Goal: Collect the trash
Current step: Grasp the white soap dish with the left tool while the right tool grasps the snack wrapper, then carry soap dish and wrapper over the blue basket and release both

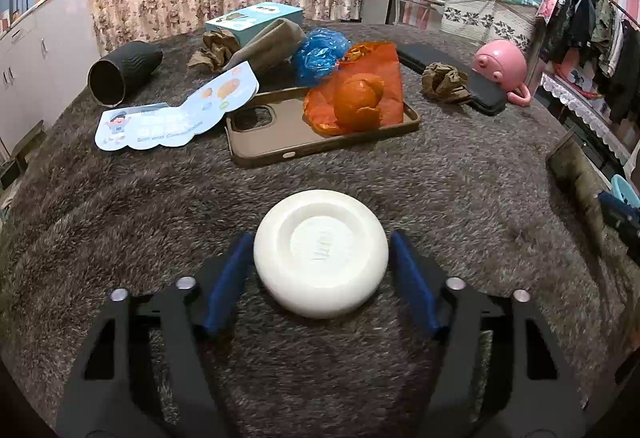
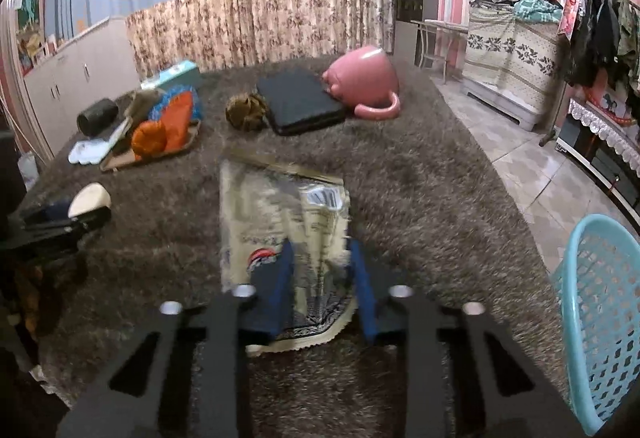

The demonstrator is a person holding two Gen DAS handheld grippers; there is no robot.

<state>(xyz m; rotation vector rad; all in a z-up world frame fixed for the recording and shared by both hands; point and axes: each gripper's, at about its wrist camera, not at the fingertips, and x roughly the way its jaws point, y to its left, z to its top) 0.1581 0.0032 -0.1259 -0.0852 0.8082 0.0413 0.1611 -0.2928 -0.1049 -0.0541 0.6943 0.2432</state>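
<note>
Left jaws clasping white round soap bar (image 1: 321,253), right jaws seemingly pinching crinkled beige wrapper (image 2: 280,222)

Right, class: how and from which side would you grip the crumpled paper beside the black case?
Probably pinch the crumpled paper across its middle, jaws coming from above and the left: it's a lumpy wad without edges, and the black case crowds its right side.
</note>
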